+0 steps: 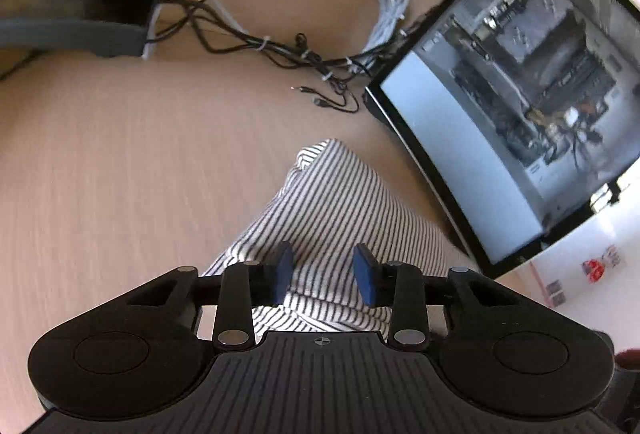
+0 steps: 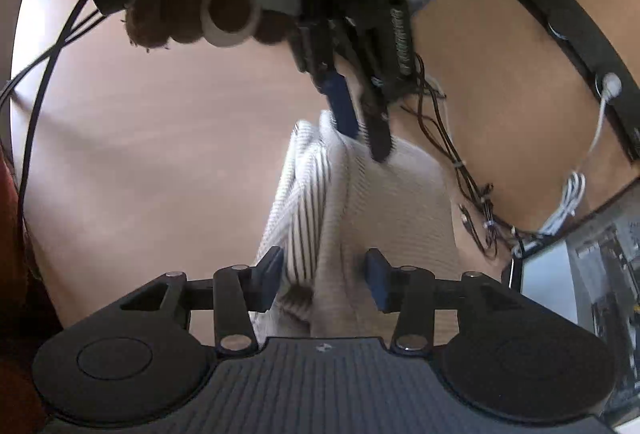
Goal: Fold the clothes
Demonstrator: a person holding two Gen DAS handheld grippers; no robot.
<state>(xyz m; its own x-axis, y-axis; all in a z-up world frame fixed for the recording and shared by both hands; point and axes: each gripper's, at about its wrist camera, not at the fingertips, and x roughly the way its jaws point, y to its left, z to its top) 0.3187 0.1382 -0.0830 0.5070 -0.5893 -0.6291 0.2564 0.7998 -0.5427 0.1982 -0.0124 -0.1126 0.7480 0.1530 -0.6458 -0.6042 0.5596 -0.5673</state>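
my left gripper [image 1: 325,274] sits low over the striped garment [image 1: 340,210], blue pads [image 1: 282,274] spread apart with cloth showing between them, nothing pinched that i can see. my right gripper [image 2: 324,280] is the same: pads [image 2: 378,284] spread, bunched fabric lying in the gap but not clamped.

the garment is on the wooden table [image 1: 120,162], a narrow folded strip running away from both grippers. in the right wrist view it [image 2: 360,202] looks doubled over, stripes on one face and a plainer pale side up, with a ridge down the middle. the left gripper [image 2: 352,114] shows in that view at the far end of the strip, tips down on or just above the cloth; can't tell contact, it's blurred.

further out, a tangle of cables [image 1: 280,46] and a monitor [image 1: 520,106] just beside the cloth's edge.

judgement: mid-fold, each gripper at one end. to do it well i'd close both on the full thickness at the end edges, not just the top layer, lift evenly so the ridge doesn't twist, and keep the fold away from the cables and screen.
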